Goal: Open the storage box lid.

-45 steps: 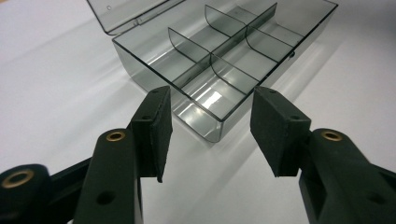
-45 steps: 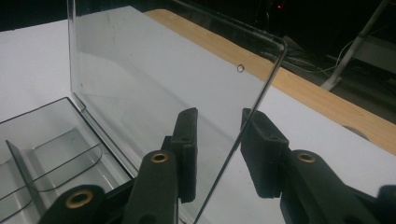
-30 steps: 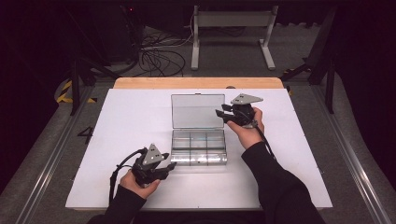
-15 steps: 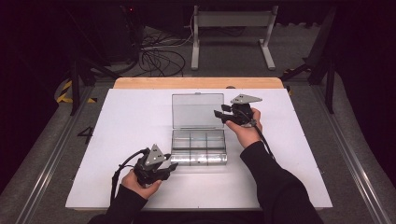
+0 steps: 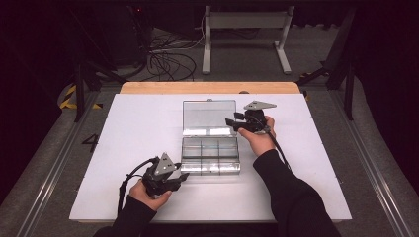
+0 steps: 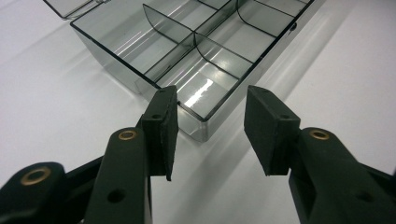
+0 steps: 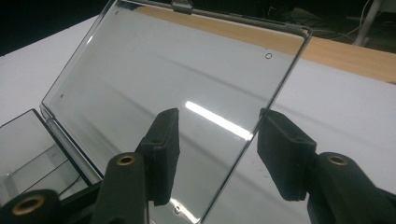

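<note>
A clear plastic compartment box (image 5: 211,157) lies in the middle of the white table, its lid (image 5: 209,114) raised at the back. My left gripper (image 5: 184,177) is open near the box's front left corner. In the left gripper view the box (image 6: 201,51) has empty, divided compartments, and its corner sits just ahead of the open left gripper (image 6: 210,135). My right gripper (image 5: 231,123) is open at the lid's right edge. In the right gripper view that edge of the lid (image 7: 177,79) runs between the open right gripper (image 7: 217,154) jaws, not pinched.
The white table top (image 5: 123,148) has bare room to the left and right of the box. A wooden strip (image 5: 207,88) borders its far edge. Beyond it are floor cables (image 5: 168,59) and a metal stand (image 5: 244,29).
My right gripper has edged slightly left toward the lid's edge. The left gripper has barely shifted toward the box corner. The box has not moved.
</note>
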